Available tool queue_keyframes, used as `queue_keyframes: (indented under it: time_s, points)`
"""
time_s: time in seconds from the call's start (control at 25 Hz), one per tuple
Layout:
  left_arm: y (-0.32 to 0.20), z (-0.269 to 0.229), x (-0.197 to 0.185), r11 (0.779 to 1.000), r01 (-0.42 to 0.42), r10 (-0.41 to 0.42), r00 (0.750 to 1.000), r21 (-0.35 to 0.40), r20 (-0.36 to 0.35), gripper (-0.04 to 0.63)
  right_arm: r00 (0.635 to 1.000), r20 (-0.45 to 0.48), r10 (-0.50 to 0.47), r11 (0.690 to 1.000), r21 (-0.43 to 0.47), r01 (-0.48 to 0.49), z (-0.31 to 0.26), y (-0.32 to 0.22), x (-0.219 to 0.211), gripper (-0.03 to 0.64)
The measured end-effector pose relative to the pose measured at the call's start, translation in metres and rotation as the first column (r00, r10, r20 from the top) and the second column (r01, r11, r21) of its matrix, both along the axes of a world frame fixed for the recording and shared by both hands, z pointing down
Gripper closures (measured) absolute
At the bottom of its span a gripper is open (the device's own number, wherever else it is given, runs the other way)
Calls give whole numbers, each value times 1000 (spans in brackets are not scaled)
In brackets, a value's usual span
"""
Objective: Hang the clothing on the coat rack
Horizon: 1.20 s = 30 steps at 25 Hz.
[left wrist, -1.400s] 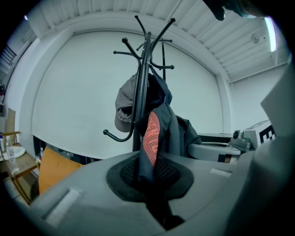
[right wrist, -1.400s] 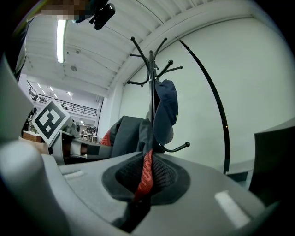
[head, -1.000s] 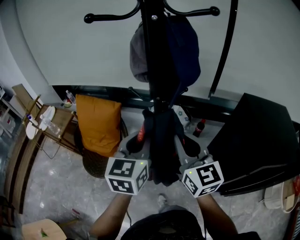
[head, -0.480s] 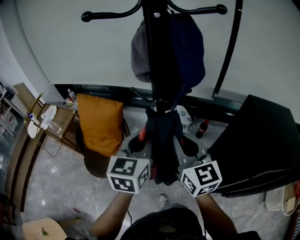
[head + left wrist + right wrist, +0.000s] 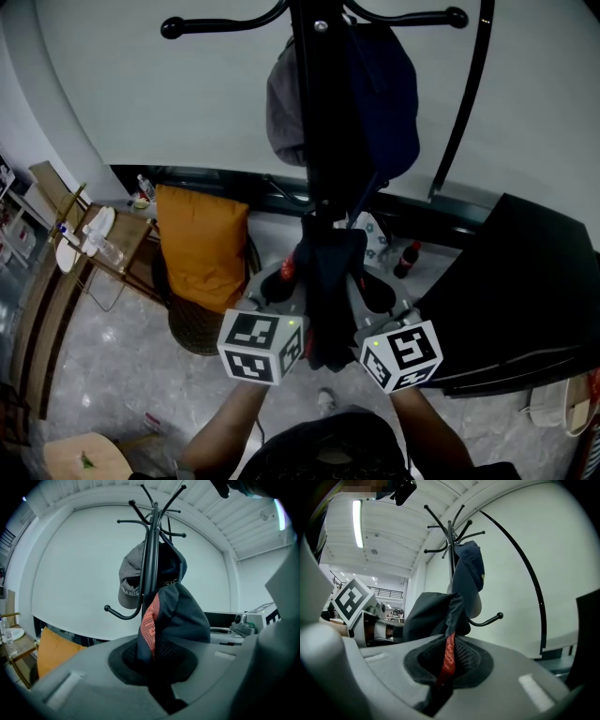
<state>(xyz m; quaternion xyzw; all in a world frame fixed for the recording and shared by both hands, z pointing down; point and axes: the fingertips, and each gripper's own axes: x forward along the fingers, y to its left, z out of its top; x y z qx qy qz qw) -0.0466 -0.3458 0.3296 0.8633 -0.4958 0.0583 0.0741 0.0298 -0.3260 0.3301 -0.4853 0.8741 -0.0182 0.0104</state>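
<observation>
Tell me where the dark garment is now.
Head view centre: the garment is clamped between the left hand-held gripper and right hand-held gripper, just below the caps on the rack.

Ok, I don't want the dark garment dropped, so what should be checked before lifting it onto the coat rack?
1. Is the left gripper shut on the dark garment: ok.
2. Is the right gripper shut on it: ok.
3. Is there a bare hook on the coat rack: ok, the low hook carries nothing.
4. Is the way up the pole clear: not ok, the grey cap and navy cap hang above.
5. Has a collar or loop been found: cannot tell, the fabric is bunched.
</observation>
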Motion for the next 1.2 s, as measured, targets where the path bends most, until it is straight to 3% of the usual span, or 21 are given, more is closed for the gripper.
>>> queue_keyframes:
  time_s: [1.2]
  points:
    - [-18,12,6,1000,-14,14,1000,-3,-1,568,999,-1,-55,999,-4,55,9,-26,-12,588]
